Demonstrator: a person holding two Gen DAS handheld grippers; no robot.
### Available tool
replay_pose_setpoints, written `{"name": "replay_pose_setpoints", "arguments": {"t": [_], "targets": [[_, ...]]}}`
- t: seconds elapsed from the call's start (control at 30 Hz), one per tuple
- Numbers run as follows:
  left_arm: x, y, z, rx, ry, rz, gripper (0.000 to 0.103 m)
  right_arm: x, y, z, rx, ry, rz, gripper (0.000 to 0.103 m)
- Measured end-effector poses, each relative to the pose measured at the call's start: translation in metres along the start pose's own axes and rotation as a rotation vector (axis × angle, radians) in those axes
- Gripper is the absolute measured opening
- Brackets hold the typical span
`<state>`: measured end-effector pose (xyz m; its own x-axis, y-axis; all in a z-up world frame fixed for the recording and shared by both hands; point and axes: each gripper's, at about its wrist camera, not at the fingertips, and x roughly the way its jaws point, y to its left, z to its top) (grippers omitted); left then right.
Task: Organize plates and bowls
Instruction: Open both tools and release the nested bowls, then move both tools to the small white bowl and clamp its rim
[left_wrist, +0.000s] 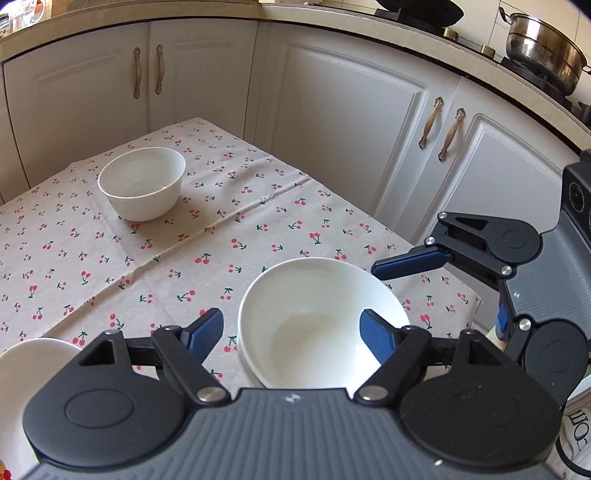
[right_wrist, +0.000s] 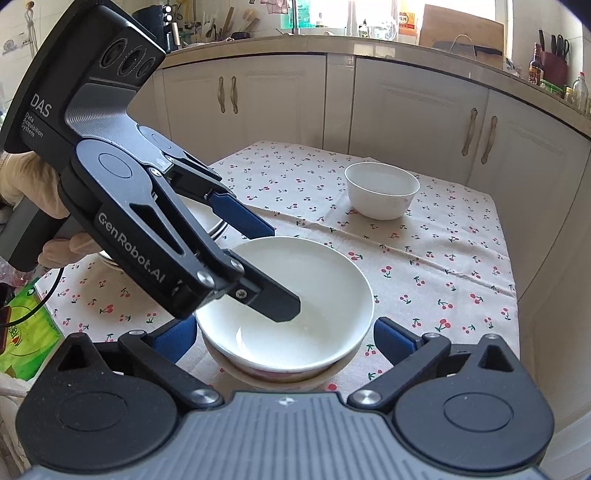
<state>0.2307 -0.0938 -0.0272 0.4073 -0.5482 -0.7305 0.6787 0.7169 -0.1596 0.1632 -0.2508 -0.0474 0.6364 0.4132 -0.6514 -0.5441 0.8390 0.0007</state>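
The left gripper (right_wrist: 279, 269) straddles the far wall of the wide bowl (right_wrist: 295, 291). One finger reaches down inside and the blue-padded one sits outside, just above the rim. Its jaws are spread wider than the thin wall, so they seem to clamp nothing, though the outer pad's contact is hard to judge from here. The right gripper (right_wrist: 284, 326) is spread to its widest, with a finger on either side of the bowl's near edge and neither touching it.

The wide bowl sits nested on a red-patterned dish (right_wrist: 280, 376) near the front of the cherry-print tablecloth (right_wrist: 424, 266). The small bowl (right_wrist: 382, 195) stands well apart, toward the far corner.

The main risk, I think, is the inner finger. If it lifts away at an angle it could hook the rim, tipping the bowl or dragging it off the dish below, which looks like a shallow seat. The loose cloth could also bunch and shift the stack toward the table edge.

The left gripper's body reads "DAS Data Acquisition System", and its arm reads "GenRobot.AI". The print on the green packet (right_wrist: 26, 325) is not legible.
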Motion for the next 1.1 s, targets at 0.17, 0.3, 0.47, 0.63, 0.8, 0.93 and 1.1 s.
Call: {"name": "replay_pose_setpoints", "arguments": {"t": [0.17, 0.3, 0.47, 0.63, 0.8, 0.93, 1.1], "targets": [[-0.011, 0.008, 0.000, -0.004, -0.006, 0.024, 0.082, -0.009, -0.001, 0.006, -0.017, -0.024, -0.017, 0.103], [-0.018, 0.015, 0.008, 0.006, -0.024, 0.049, 0.085, -0.016, -0.008, 0.014, -0.032, -0.044, -0.020, 0.103], [-0.017, 0.030, 0.028, 0.017, -0.043, 0.075, 0.091, -0.016, -0.025, 0.030, -0.053, -0.067, -0.035, 0.103], [-0.005, 0.047, 0.054, 0.034, -0.039, 0.116, 0.091, -0.006, -0.050, 0.050, -0.070, -0.090, -0.058, 0.103], [0.016, 0.068, 0.075, 0.023, -0.038, 0.166, 0.093, 0.012, -0.079, 0.070, -0.078, -0.108, -0.073, 0.103], [0.035, 0.087, 0.090, 0.003, -0.030, 0.167, 0.093, 0.035, -0.100, 0.080, -0.078, -0.102, -0.070, 0.103], [0.060, 0.113, 0.106, -0.039, -0.017, 0.169, 0.093, 0.068, -0.119, 0.088, -0.073, -0.079, -0.048, 0.103]]}}
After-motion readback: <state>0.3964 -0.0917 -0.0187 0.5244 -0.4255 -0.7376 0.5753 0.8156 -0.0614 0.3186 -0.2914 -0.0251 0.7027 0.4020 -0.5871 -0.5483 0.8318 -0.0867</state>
